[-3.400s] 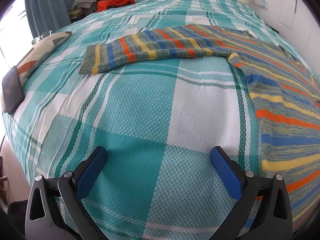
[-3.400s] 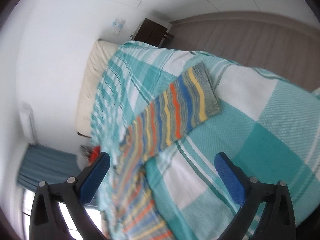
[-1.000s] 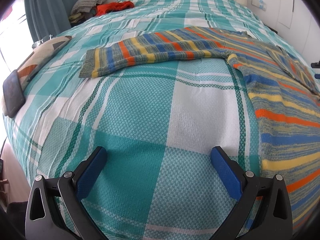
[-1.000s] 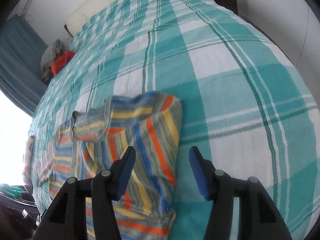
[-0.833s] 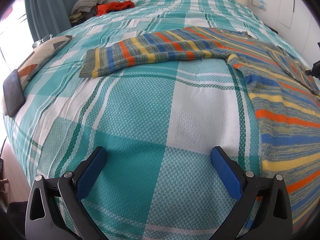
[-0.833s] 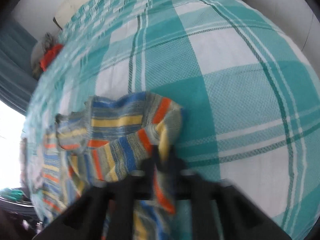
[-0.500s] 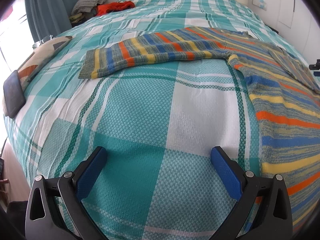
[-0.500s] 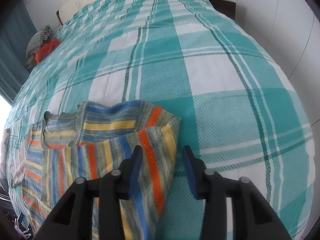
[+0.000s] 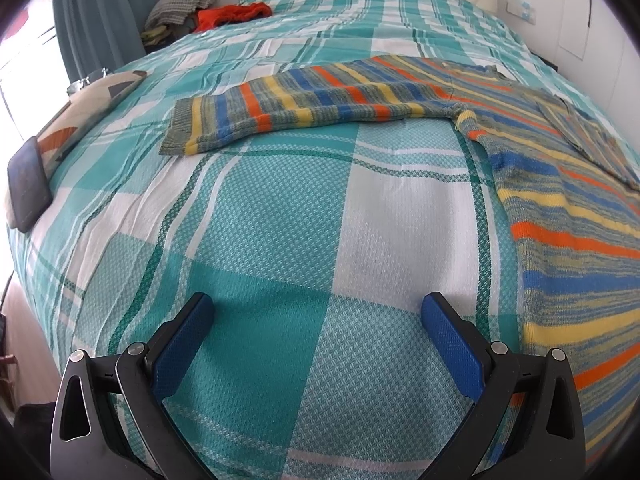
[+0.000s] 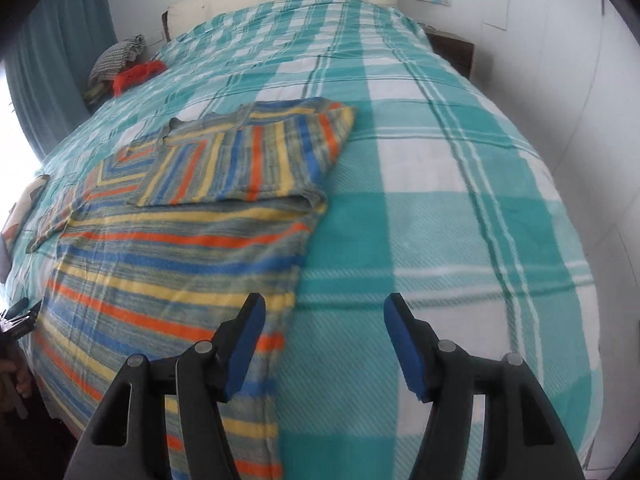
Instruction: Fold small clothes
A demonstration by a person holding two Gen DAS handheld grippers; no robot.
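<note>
A striped sweater [image 9: 568, 216] in blue, orange, yellow and grey lies flat on the teal plaid bed cover [image 9: 280, 220]. Its left sleeve [image 9: 288, 112] stretches out to the left in the left wrist view. Its right sleeve [image 10: 248, 160] lies folded over the chest in the right wrist view. My left gripper [image 9: 318, 312] is open and empty, low over bare bed cover left of the sweater's hem. My right gripper [image 10: 324, 312] is open and empty, above the sweater's right side edge [image 10: 292, 292].
A pile of clothes, grey and red [image 9: 224, 12], sits at the bed's far left corner. A patterned cushion [image 9: 80, 116] and a dark phone [image 9: 28, 184] lie at the left edge. A dark nightstand [image 10: 452, 50] stands by the white wall on the right.
My right gripper let go of the folded right sleeve, opened and pulled back toward the hem. The sleeve now lies across the chest. My left gripper has barely moved.
</note>
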